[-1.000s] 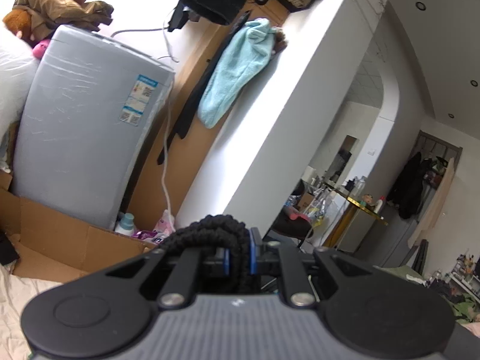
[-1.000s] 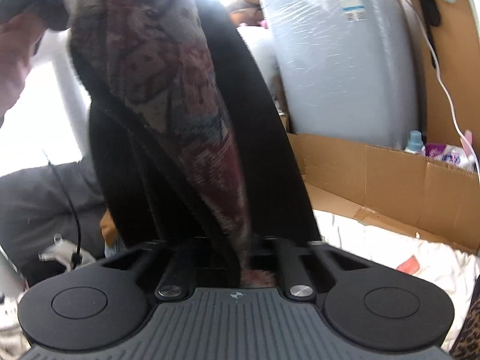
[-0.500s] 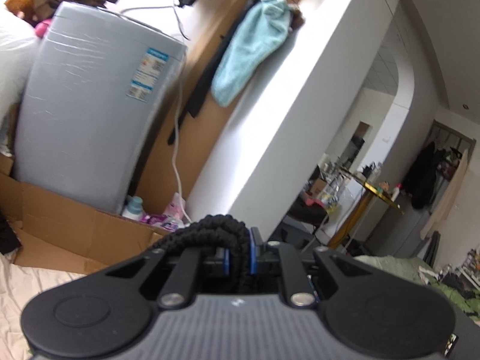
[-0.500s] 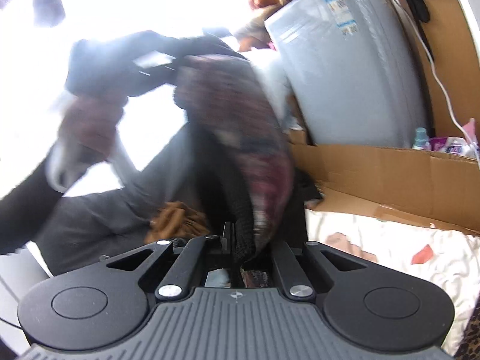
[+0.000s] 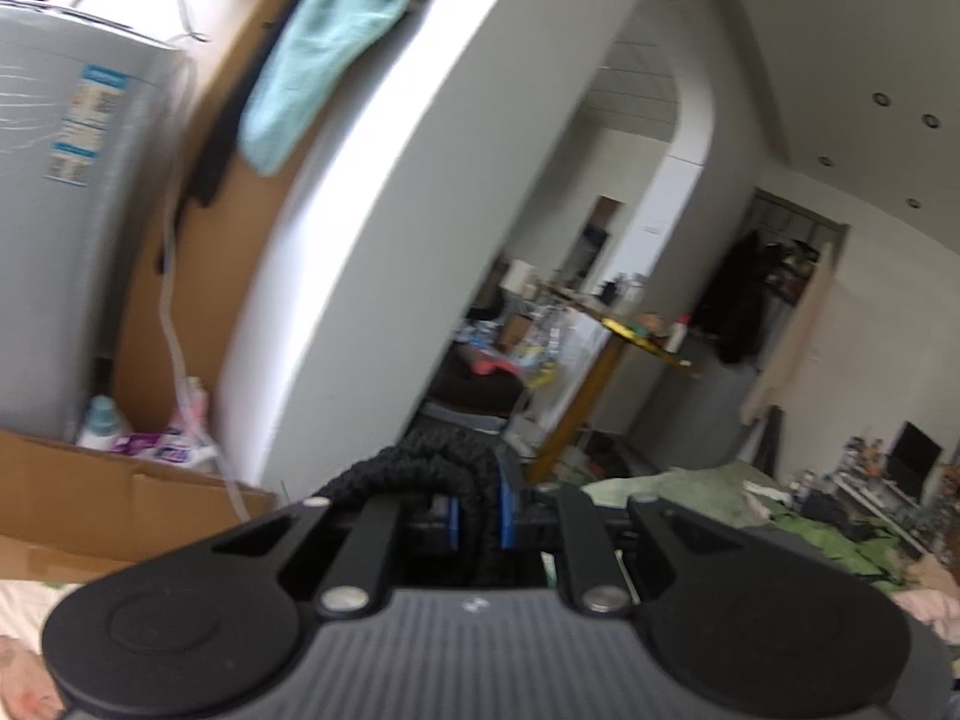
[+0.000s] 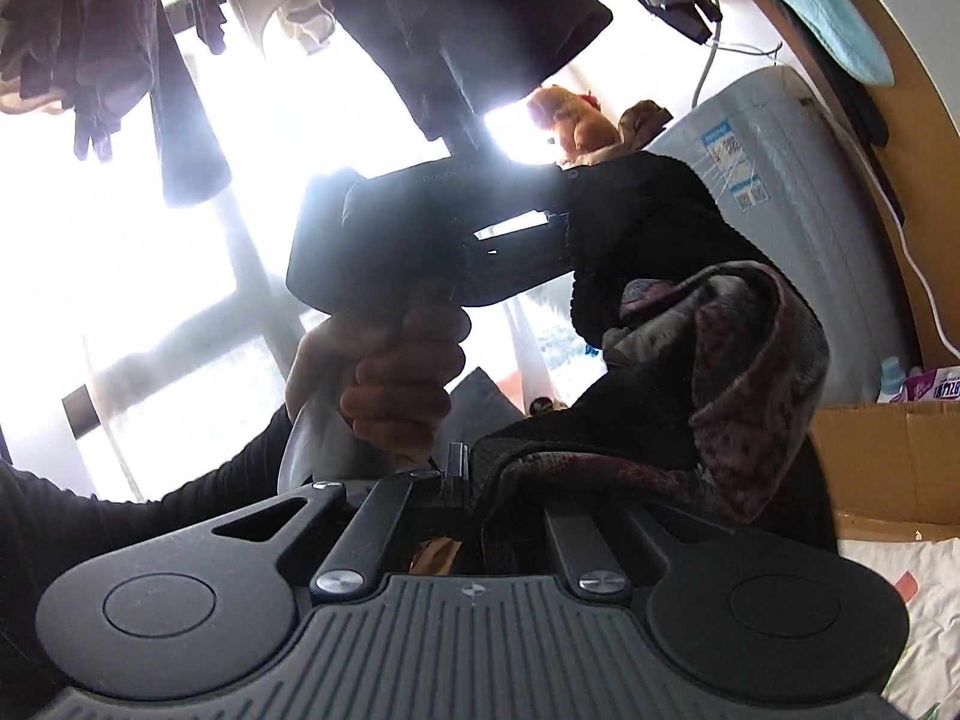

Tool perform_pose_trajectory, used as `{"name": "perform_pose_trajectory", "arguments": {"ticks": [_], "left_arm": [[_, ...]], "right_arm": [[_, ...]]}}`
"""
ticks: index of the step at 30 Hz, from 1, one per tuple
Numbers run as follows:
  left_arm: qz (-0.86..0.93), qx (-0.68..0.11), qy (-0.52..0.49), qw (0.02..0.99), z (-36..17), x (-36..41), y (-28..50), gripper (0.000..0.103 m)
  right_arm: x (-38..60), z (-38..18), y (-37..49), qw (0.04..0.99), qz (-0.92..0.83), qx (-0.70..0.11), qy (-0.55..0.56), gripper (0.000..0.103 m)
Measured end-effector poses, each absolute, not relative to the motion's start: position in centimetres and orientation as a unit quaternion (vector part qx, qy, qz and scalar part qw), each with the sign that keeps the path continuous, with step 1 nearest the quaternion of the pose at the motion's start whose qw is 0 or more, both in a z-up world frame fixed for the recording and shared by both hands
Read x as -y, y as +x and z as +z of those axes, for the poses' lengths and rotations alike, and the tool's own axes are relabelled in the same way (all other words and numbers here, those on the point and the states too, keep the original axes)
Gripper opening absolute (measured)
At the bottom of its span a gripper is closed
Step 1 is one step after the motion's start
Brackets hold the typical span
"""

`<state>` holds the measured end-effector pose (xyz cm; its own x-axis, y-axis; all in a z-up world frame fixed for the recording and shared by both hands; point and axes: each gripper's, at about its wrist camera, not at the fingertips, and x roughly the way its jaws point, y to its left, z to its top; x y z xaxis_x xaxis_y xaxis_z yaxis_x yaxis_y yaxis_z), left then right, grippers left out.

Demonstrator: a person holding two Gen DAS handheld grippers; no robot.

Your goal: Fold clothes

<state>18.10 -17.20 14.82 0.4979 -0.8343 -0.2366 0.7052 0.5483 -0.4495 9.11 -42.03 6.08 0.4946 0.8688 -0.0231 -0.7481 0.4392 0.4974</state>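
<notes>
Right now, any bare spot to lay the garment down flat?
Some: the pale sheet below the cardboard box shows bare at the right claw view's edge. The green bedding beyond the left claw is partly littered. The garment hangs between both claws, the right claw gripping its lower end.

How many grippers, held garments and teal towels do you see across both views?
Grippers: 2, left gripper and right gripper
Held garments: 1, knit garment
Teal towels: 1, teal towel
Total: 4
</notes>
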Motion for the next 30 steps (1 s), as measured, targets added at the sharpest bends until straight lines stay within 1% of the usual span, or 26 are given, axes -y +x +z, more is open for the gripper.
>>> {"name": "perform_pose_trajectory", "arguments": {"ticks": [6,11,23,30], "left_arm": [[-0.478,-0.216,-0.151,0.838,15.1,18.5,17.4,0.013],[-0.482,-0.233,-0.139,0.833,13.0,18.9,17.8,0.013],[-0.416,-0.37,-0.094,0.825,-0.4,17.0,22.1,0.013],[-0.362,-0.425,-0.077,0.826,-6.2,13.6,25.6,0.014]], "right_arm": [[43.1,5.8,8.1,0.836,0.485,-0.131,0.221,0.002],[42.3,4.4,9.4,0.836,0.48,-0.154,0.219,0.002],[37.6,-5.7,13.1,0.808,0.455,-0.313,0.206,0.002],[34.1,-10.5,14.3,0.779,0.456,-0.385,0.194,0.002]]}}
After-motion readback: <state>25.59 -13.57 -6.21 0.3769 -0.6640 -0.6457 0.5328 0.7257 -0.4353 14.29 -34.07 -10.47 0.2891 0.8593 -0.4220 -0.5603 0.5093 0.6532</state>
